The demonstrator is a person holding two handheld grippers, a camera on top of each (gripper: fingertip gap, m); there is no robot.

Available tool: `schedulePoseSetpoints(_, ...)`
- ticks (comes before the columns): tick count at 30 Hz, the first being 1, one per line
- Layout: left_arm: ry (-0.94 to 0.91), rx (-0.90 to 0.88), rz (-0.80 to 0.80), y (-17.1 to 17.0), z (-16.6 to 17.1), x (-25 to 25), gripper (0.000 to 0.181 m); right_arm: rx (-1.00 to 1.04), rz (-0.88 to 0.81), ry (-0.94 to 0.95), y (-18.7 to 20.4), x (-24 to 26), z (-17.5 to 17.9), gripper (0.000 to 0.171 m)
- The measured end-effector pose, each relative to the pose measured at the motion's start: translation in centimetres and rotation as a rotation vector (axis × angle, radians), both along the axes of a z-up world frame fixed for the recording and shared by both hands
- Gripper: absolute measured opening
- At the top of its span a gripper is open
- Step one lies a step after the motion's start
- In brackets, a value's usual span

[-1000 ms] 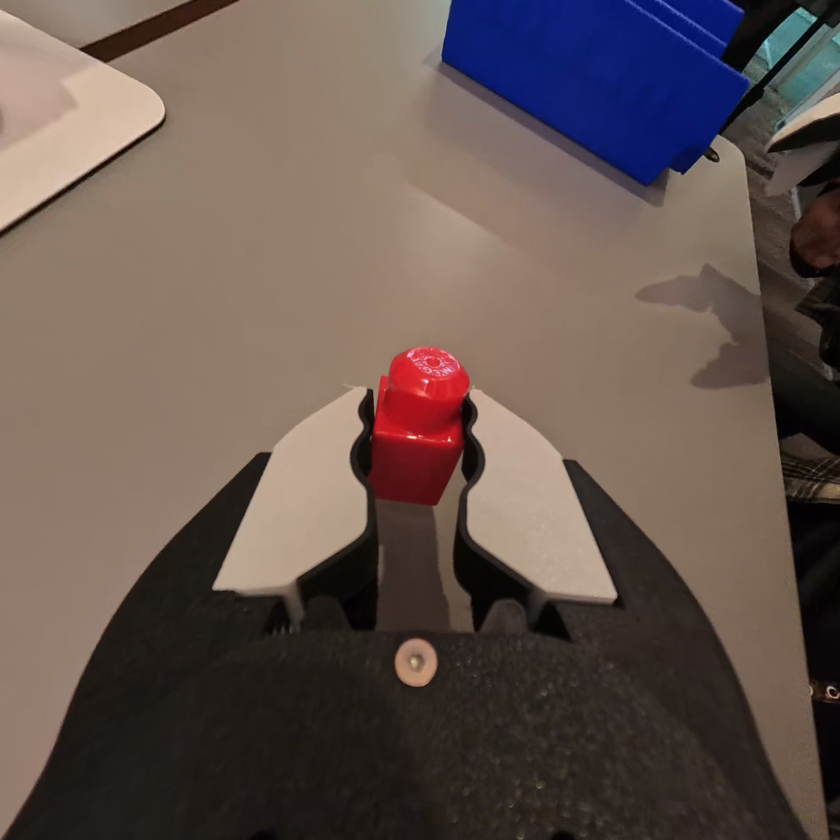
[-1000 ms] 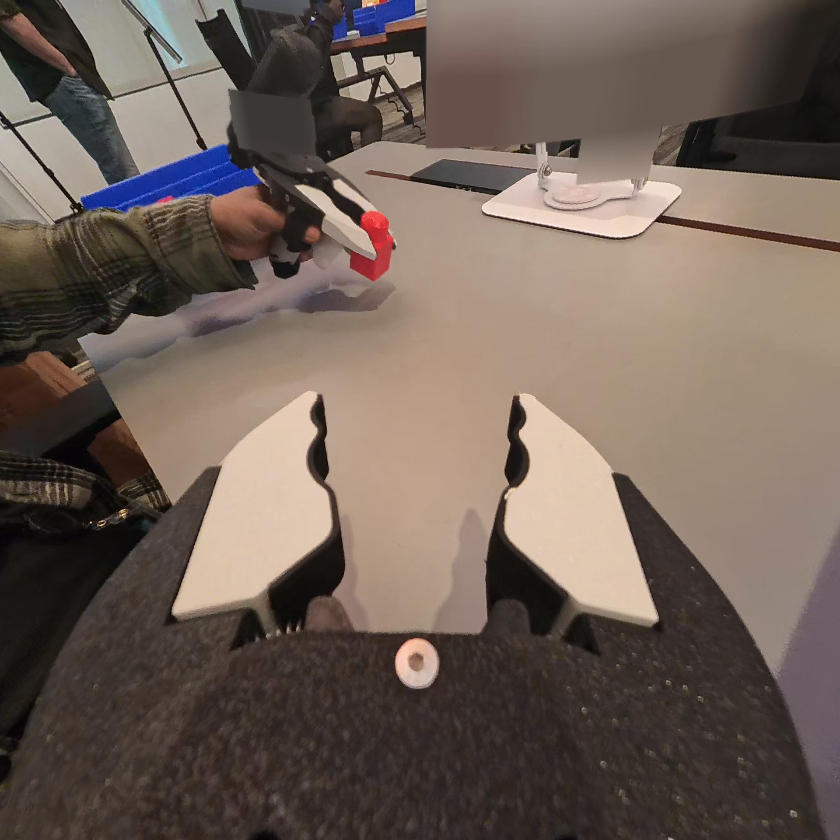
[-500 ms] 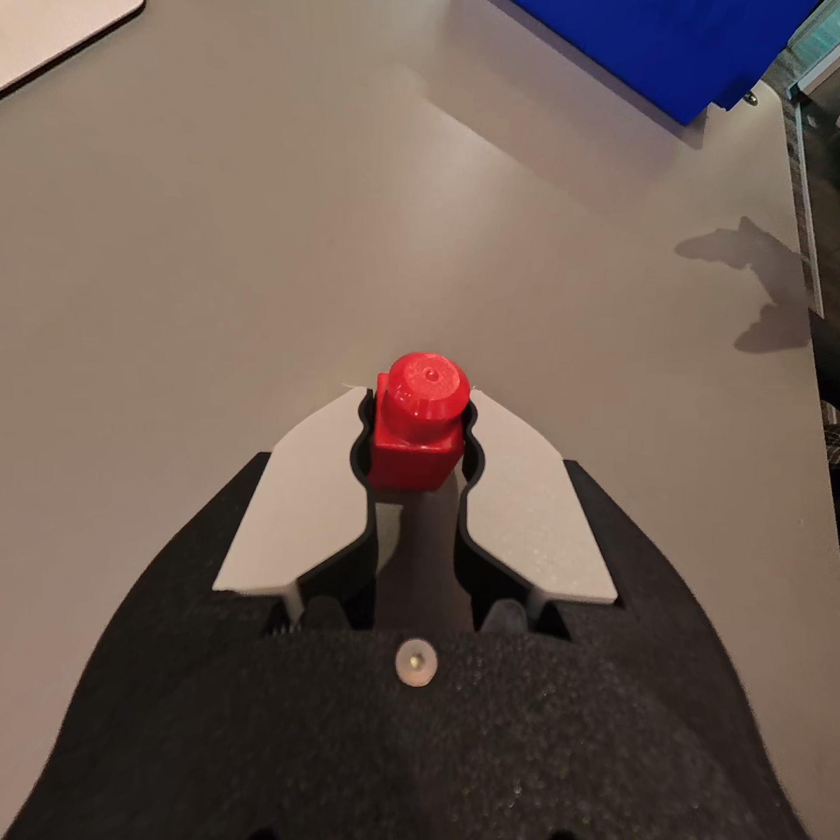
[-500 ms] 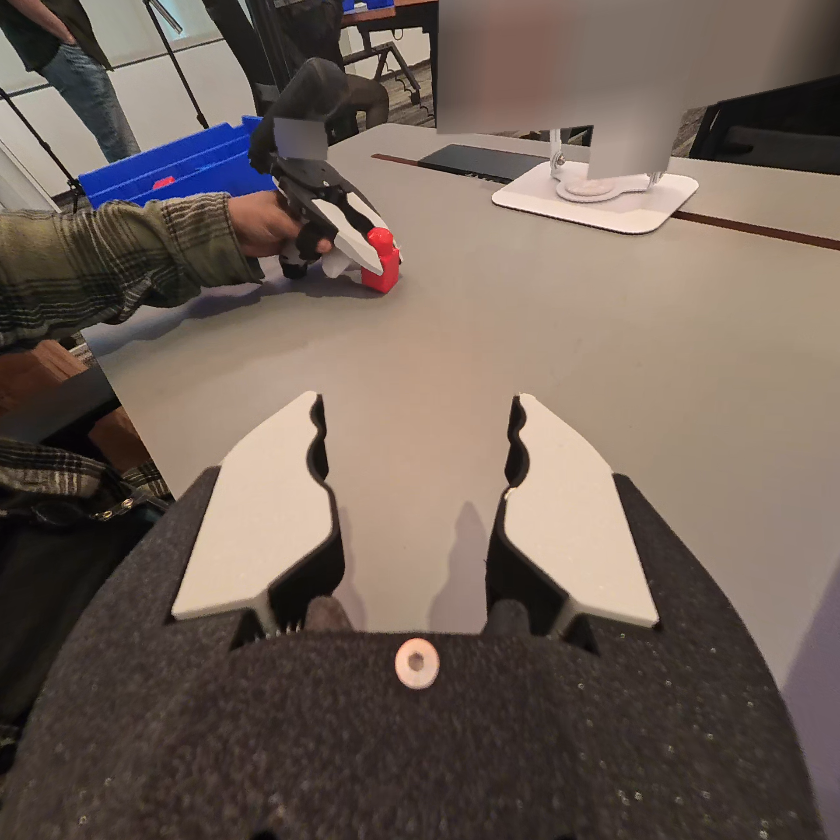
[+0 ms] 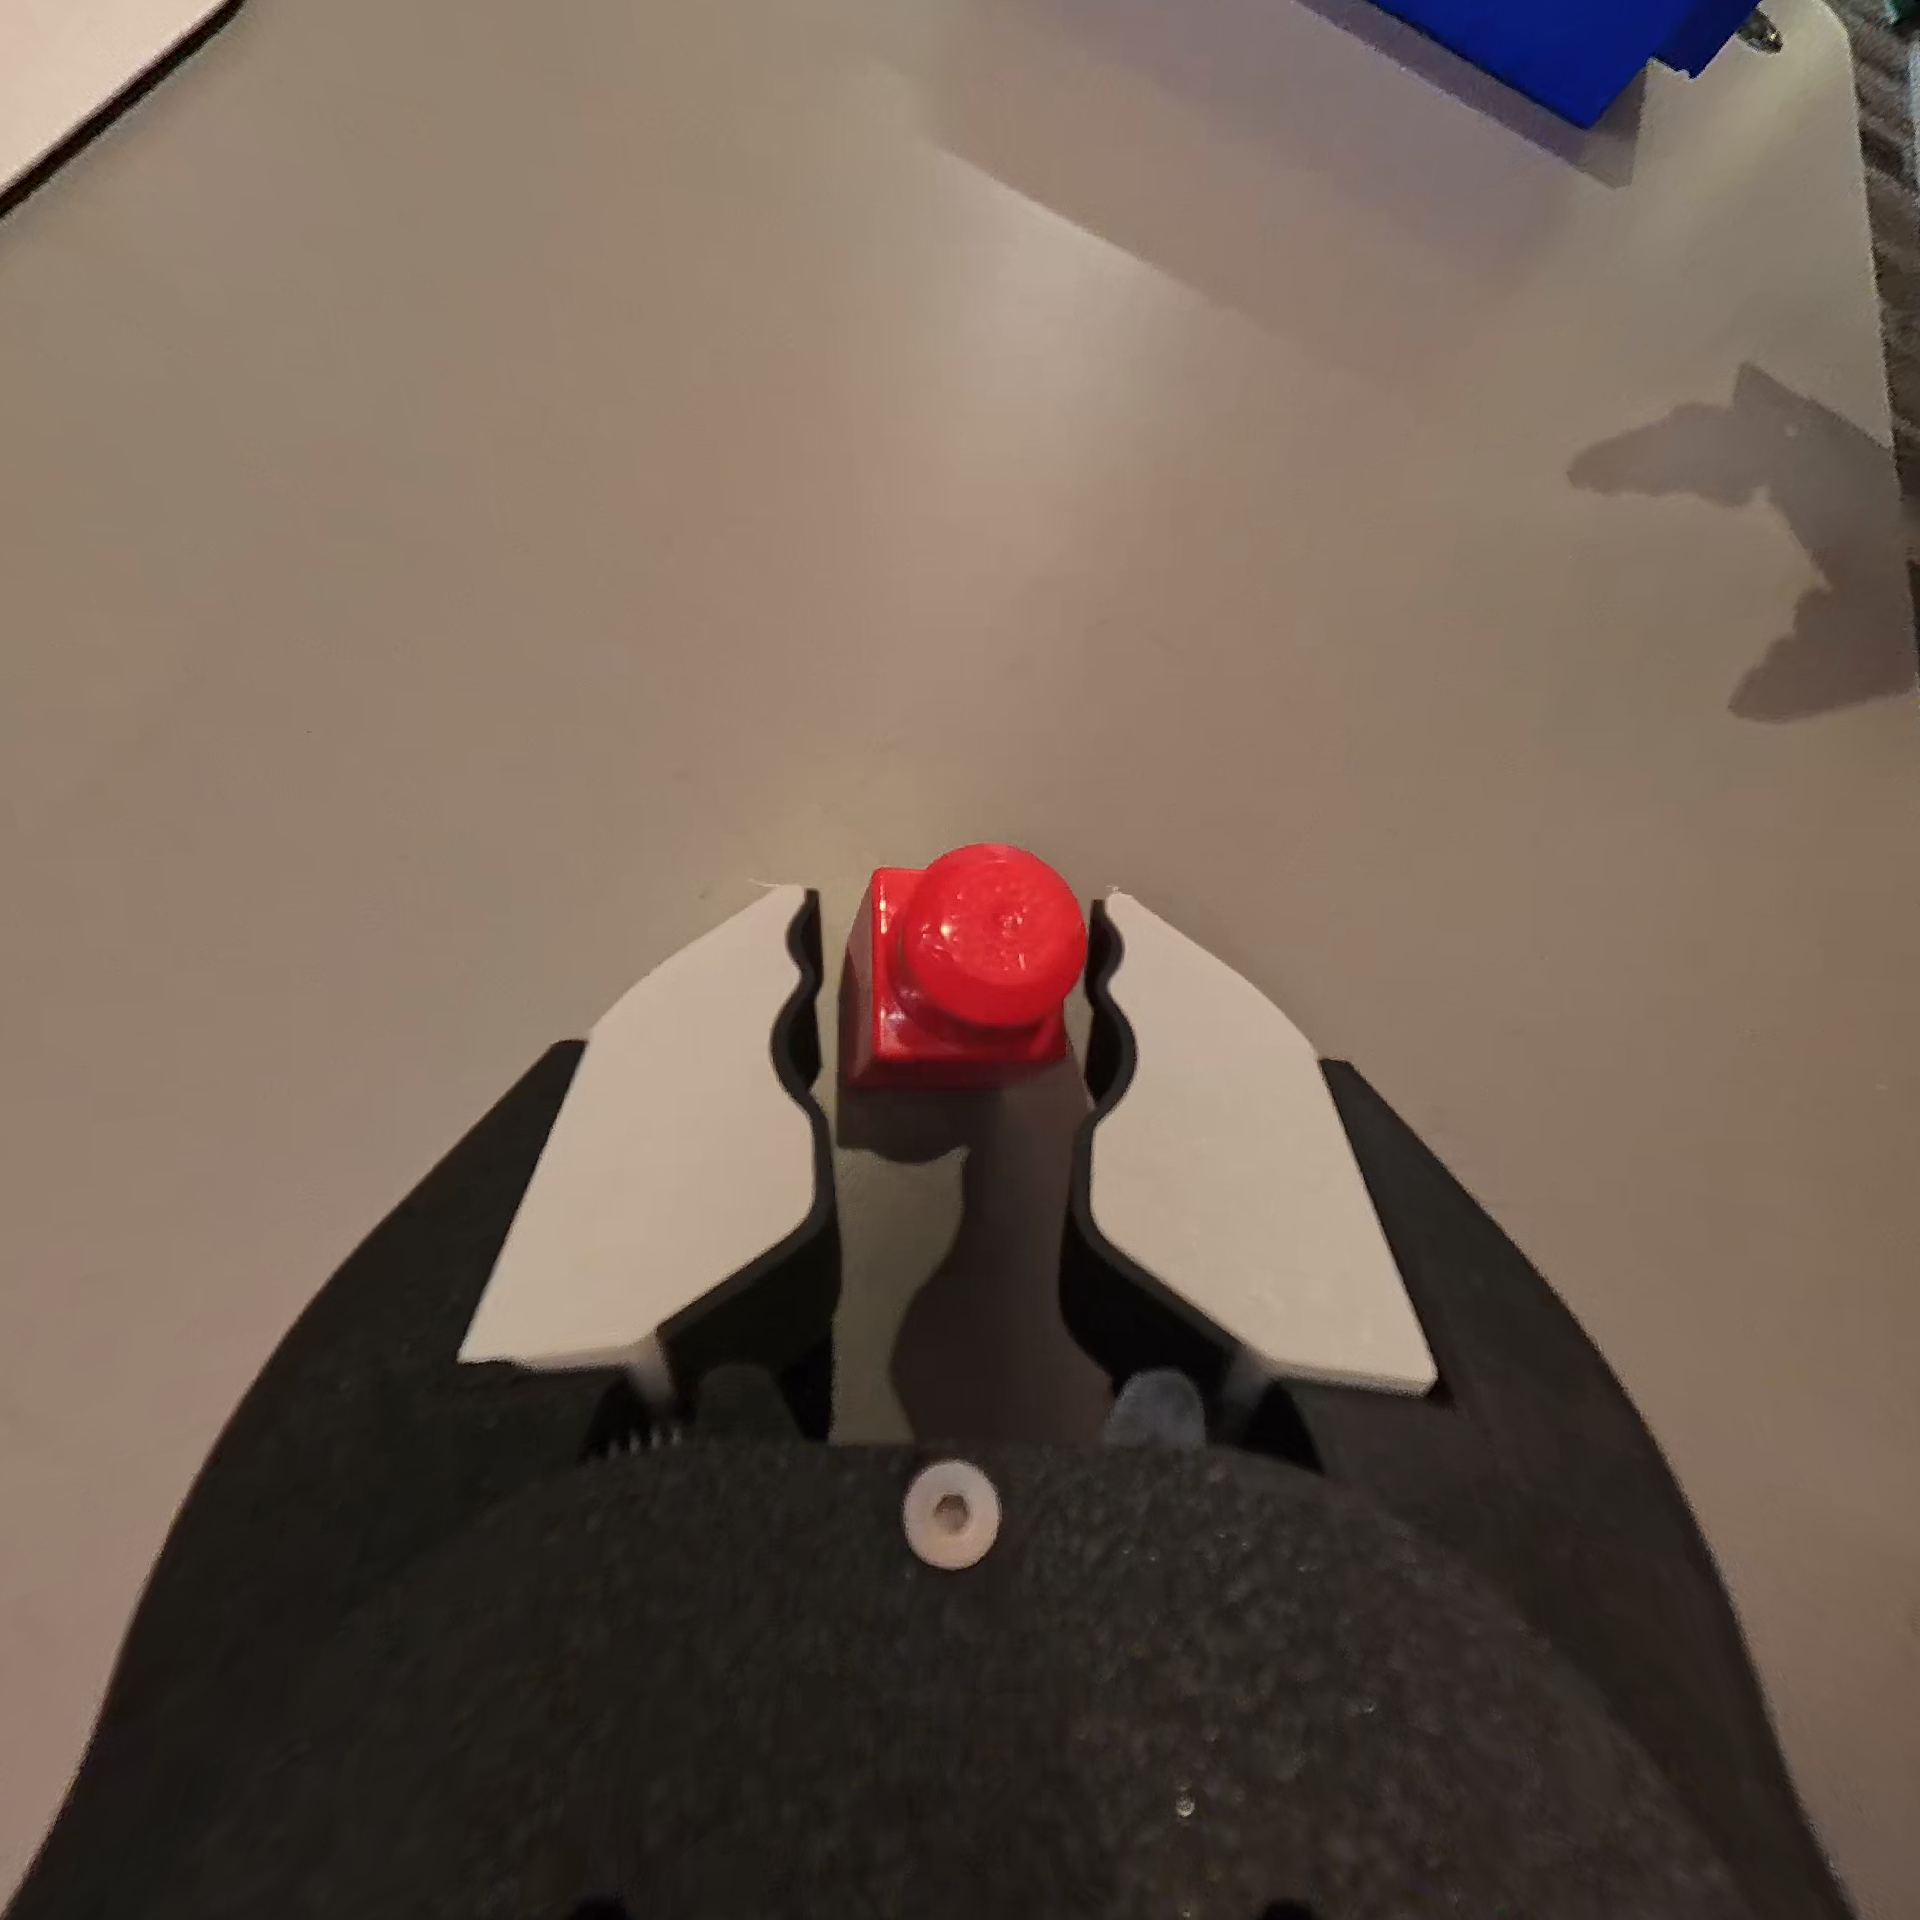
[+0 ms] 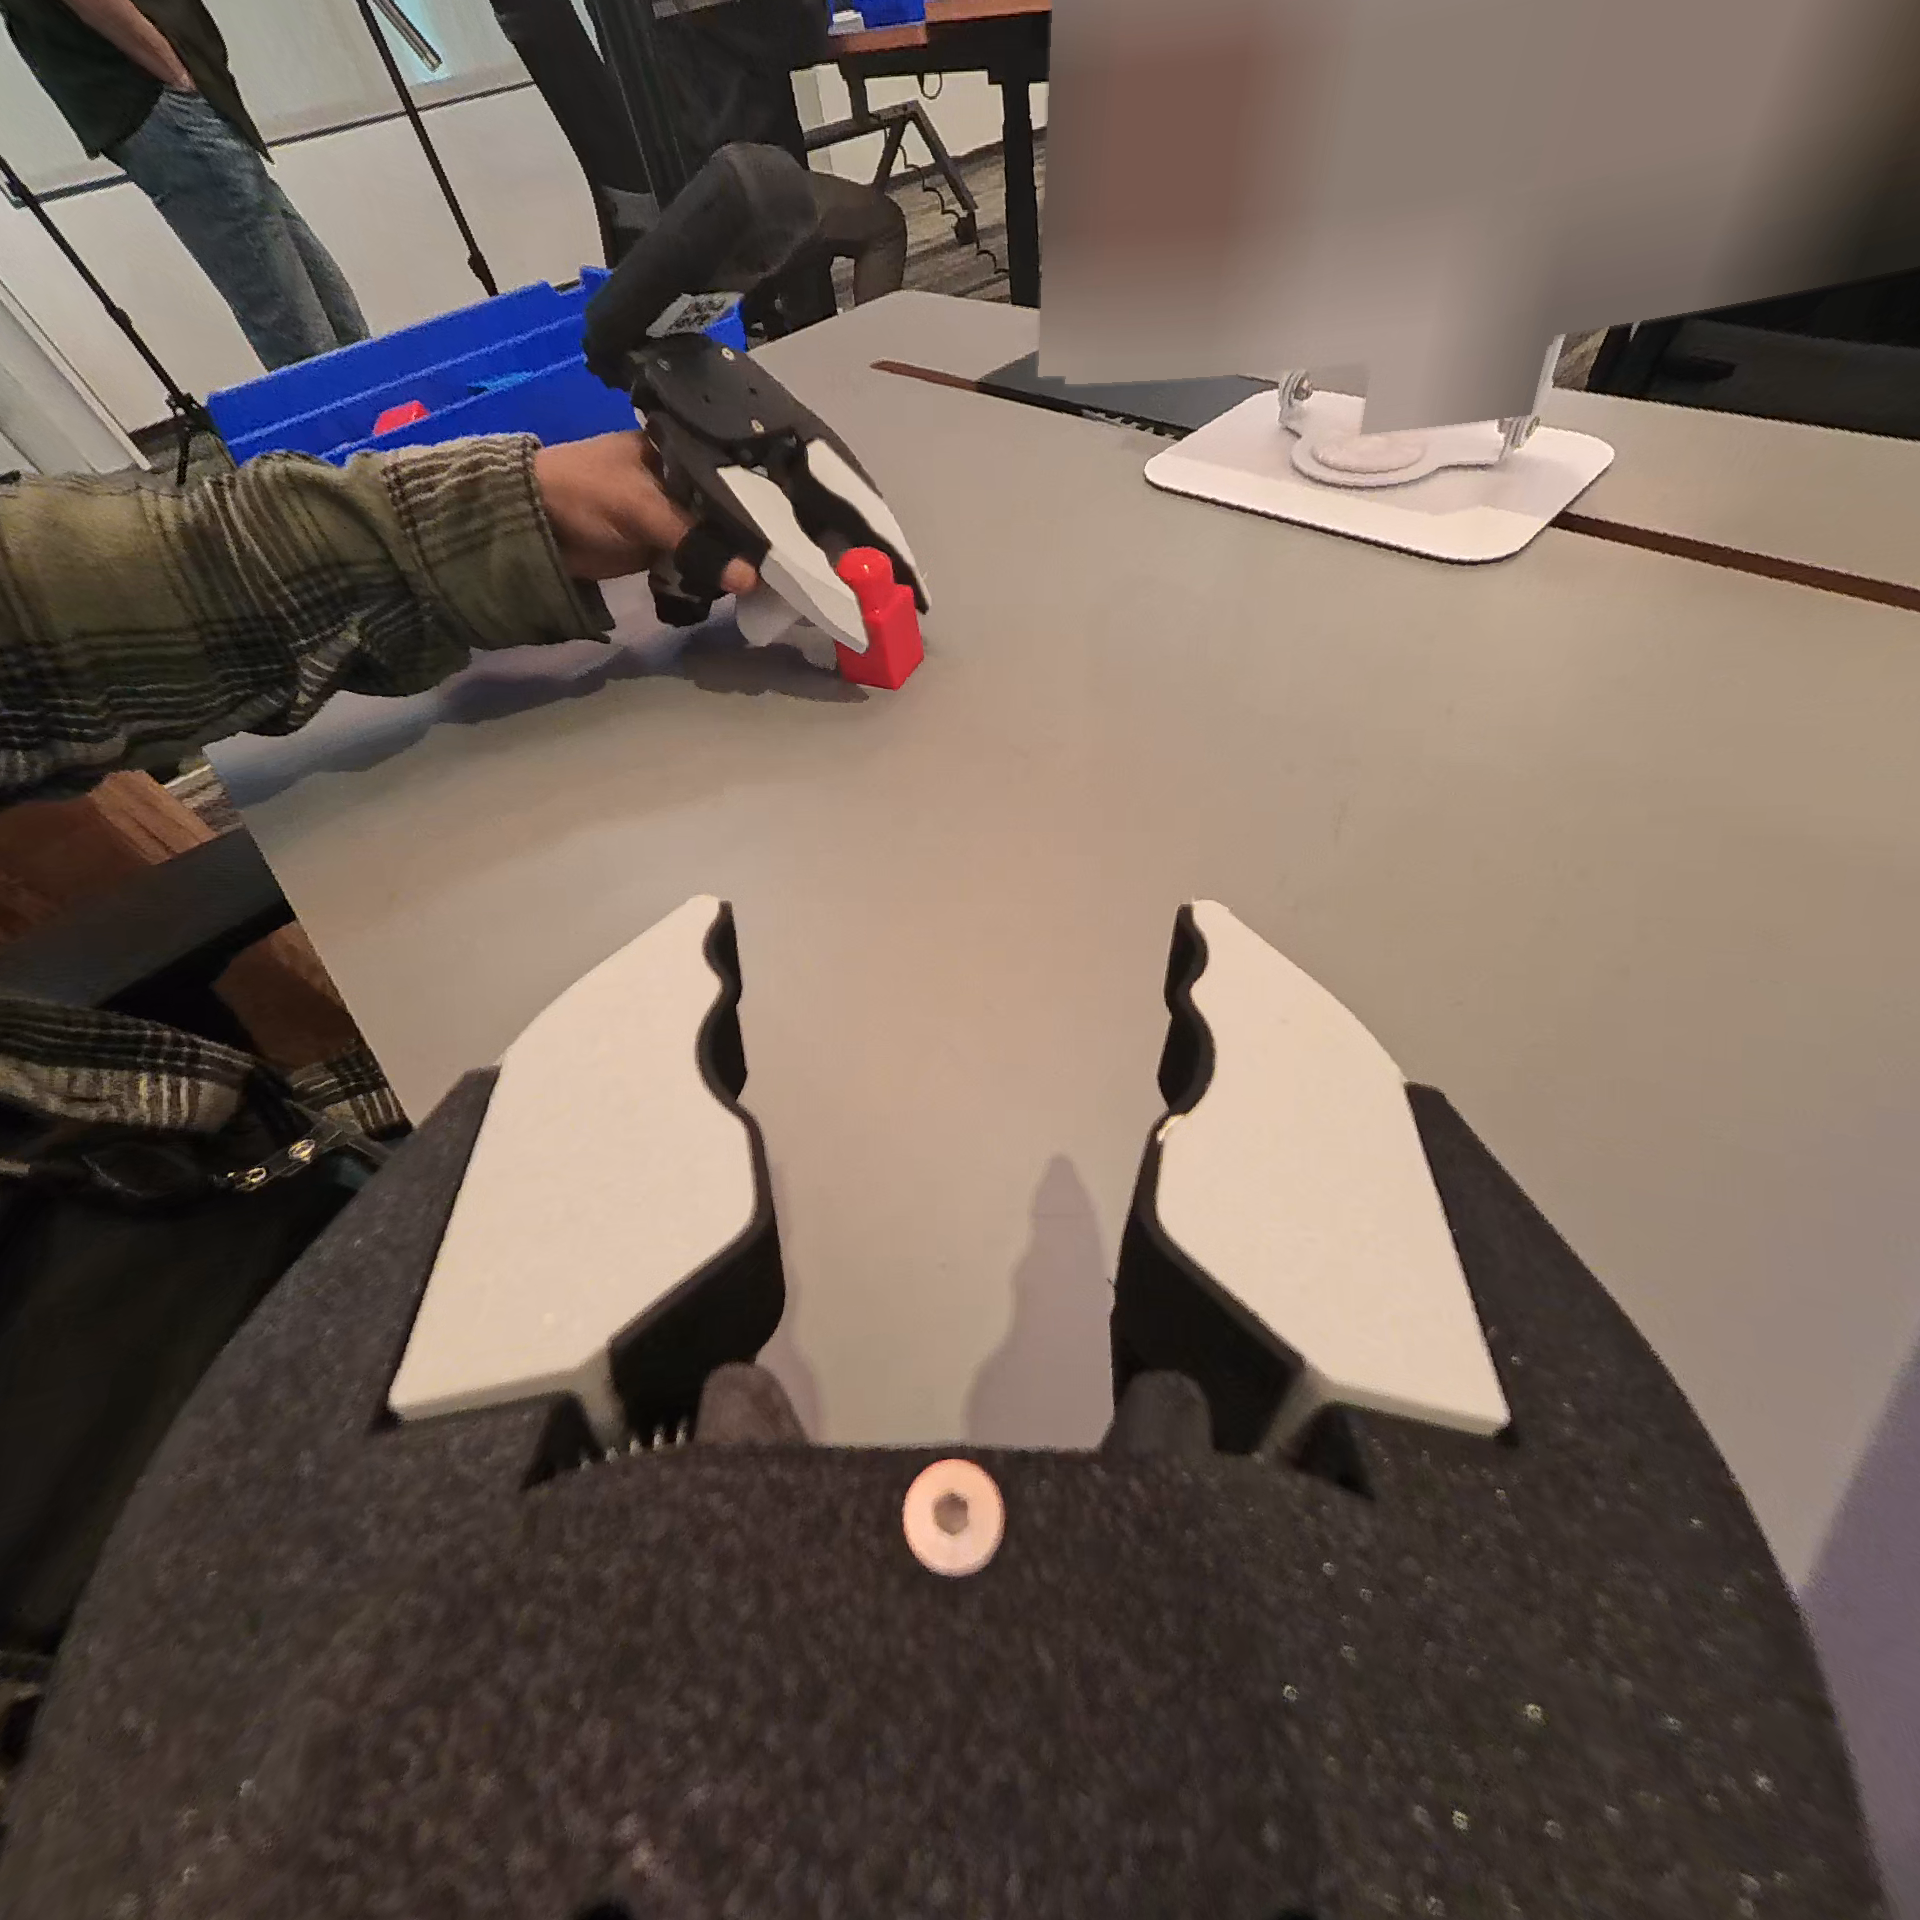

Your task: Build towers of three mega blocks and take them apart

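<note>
Since the earlier frame, left gripper has set the red block upright on the table; jaws now parted, gaps both sides. Right gripper spread wide, empty, well apart. Judging: base only, two blocks left, then disassembly.

the light is soft and comes from above, so dark shadows lie on the flat grey table. the small shiny red plastic block has tiny bright spots. edges bend and look a bit blurry.
</note>
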State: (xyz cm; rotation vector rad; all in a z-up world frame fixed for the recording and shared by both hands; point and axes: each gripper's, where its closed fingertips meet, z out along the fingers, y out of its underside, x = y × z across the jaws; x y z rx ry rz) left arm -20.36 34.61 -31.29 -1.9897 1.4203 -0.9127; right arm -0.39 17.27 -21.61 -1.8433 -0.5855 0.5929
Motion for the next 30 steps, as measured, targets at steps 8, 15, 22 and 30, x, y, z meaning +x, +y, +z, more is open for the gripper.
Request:
schedulePoseSetpoints(8,0.017,0.144,0.052,-0.5,4.4,-0.9,0.081,-0.002,0.005,0.004,0.1,0.0,-0.2,0.079)
schedulePoseSetpoints(15,-0.083,0.252,0.178,-1.8,13.9,-5.8,0.087,-0.015,0.006,0.016,0.3,0.0,-1.0,0.079)
schedulePoseSetpoints(22,0.050,0.341,0.498,1.0,16.4,-20.3,0.090,-0.027,0.008,0.025,0.5,0.0,-1.6,0.079)
schedulePoseSetpoints(30,0.311,0.055,0.924,1.9,9.4,-36.4,0.105,-0.031,0.010,0.038,0.8,0.2,-1.7,0.078)
